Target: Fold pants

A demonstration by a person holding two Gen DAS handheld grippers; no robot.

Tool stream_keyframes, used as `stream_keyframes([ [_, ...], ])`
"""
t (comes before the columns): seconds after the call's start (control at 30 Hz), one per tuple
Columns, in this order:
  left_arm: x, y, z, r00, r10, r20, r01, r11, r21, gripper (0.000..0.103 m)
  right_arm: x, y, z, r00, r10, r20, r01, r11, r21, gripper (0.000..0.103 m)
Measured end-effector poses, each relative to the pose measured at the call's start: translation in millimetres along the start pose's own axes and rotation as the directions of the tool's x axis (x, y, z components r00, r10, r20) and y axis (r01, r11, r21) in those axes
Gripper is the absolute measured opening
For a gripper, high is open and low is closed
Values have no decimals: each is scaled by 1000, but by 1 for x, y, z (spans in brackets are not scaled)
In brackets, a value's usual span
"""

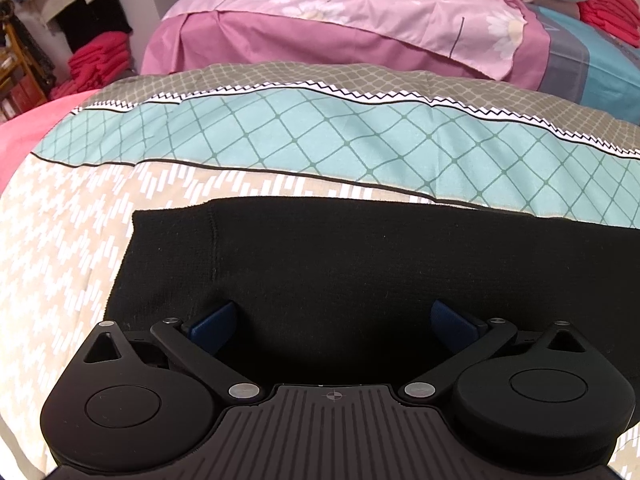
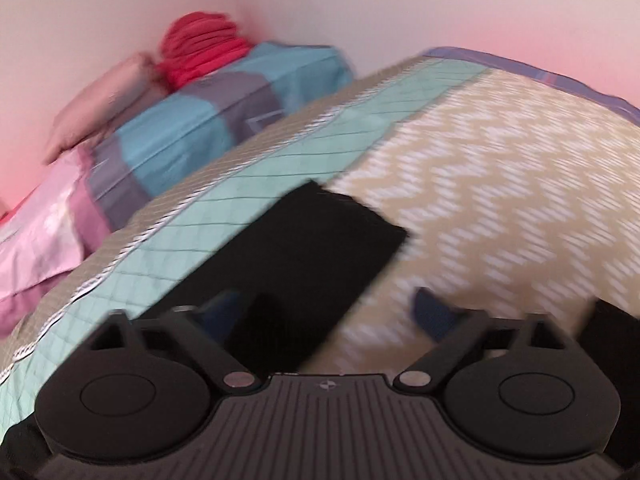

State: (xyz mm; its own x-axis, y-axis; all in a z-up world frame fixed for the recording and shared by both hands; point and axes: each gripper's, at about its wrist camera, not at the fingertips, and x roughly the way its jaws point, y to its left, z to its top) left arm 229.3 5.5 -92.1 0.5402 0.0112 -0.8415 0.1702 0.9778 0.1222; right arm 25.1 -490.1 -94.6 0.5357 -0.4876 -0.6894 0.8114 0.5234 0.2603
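Note:
Black pants lie flat on the patterned bedspread; their left end with a stitched seam is in the left wrist view. My left gripper is open, its blue pads spread wide just above the black cloth. In the blurred right wrist view one black pant leg stretches away to its hem on the beige part of the bedspread. My right gripper is open over the edge of that leg; a second black piece shows at the right edge.
A pink flowered quilt and a blue-grey folded quilt lie at the back of the bed. Red folded cloths and a pink pillow sit against the wall. Shelves and more red cloths stand at far left.

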Motion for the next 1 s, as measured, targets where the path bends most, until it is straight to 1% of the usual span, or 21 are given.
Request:
stream_keyframes([
  [0.03, 0, 0, 0, 1000, 1, 0, -1, 1000, 0, 103, 2, 5, 0, 1000, 17, 2, -17, 1000, -25, 72],
  [0.1, 0, 0, 0, 1000, 2, -1, -2, 1000, 1, 103, 7, 18, 2, 1000, 30, 6, -30, 997, -74, 66],
  [0.17, 0, 0, 0, 1000, 4, -1, -4, 1000, -1, 103, 9, 25, 3, 998, 64, -6, -64, 990, -123, 26],
  [0.2, 0, 0, 0, 1000, 5, 0, -5, 1000, -1, 103, 8, 25, 5, 999, 44, -3, -44, 988, -148, 15],
  [0.23, 0, 0, 0, 1000, 5, 1, -5, 1000, 0, 103, 7, 21, 8, 999, 32, -1, -32, 987, -159, 11],
  [0.3, 0, 0, 0, 1000, 4, 1, -4, 1000, 0, 103, 6, 3, 17, 999, 44, 13, -43, 995, -86, 11],
  [0.37, 0, 0, -1, 1000, 4, 2, -4, 1000, 1, 103, 11, -10, 22, 998, 58, -8, -58, 998, -4, 11],
  [0.43, 0, 0, -1, 1000, 4, 4, -4, 1000, 2, 103, 8, -6, 19, 998, 55, -2, -55, 998, -26, 12],
  [0.5, 0, 0, -1, 1000, 4, 4, -4, 1000, 3, 103, 2, -6, 19, 997, 75, 8, -75, 997, 9, 16],
  [0.53, 0, 0, -1, 1000, 4, 3, -4, 1000, 3, 103, 2, -8, 20, 997, 74, 21, -75, 996, 50, 29],
  [0.57, 0, 0, -1, 1000, 4, 0, -4, 1000, 2, 103, 1, -10, 20, 997, 72, 27, -74, 994, 85, 56],
  [0.6, 0, 0, 0, 1000, 4, -1, -4, 1000, 2, 103, 3, -11, 20, 997, 78, 23, -80, 992, 100, 66],
  [0.63, 0, 0, 0, 1000, 4, -1, -4, 1000, 3, 103, 8, -7, 20, 997, 81, 11, -82, 992, 93, 71],
  [0.7, -1, 0, 0, 1000, 3, 2, -3, 1000, 4, 103, 10, 3, 17, 998, 58, 9, -58, 998, 23, 69],
  [0.73, -1, 0, -1, 1000, 3, 4, -3, 1000, 5, 103, 12, 9, 17, 999, 51, 9, -51, 998, -26, 50],
  [0.77, -1, 0, -1, 1000, 2, 5, -2, 1000, 5, 103, 14, 14, 17, 999, 30, 12, -29, 995, -93, 13],
  [0.8, -1, 0, -1, 1000, 2, 4, -2, 1000, 4, 103, 20, 14, 20, 1000, 9, 15, -7, 991, -136, 12],
  [0.83, -1, 0, -1, 1000, 3, 3, -3, 1000, 5, 103, 21, 7, 24, 1000, 7, 17, -5, 994, -105, 13],
  [0.9, -1, -1, 1, 1000, 6, -4, -6, 1000, 6, 103, 22, -6, 35, 1000, 18, -11, -17, 999, 27, 13],
  [0.93, 0, -1, 2, 1000, 6, -11, -6, 1000, 7, 103, 18, -6, 36, 1000, 6, -8, -6, 998, 58, 19],
  [1.0, -1, -1, 5, 1000, 10, -29, -10, 1000, 4, 103, 4, 1, 31, 998, -38, 43, 37, 999, 35, 50],
])
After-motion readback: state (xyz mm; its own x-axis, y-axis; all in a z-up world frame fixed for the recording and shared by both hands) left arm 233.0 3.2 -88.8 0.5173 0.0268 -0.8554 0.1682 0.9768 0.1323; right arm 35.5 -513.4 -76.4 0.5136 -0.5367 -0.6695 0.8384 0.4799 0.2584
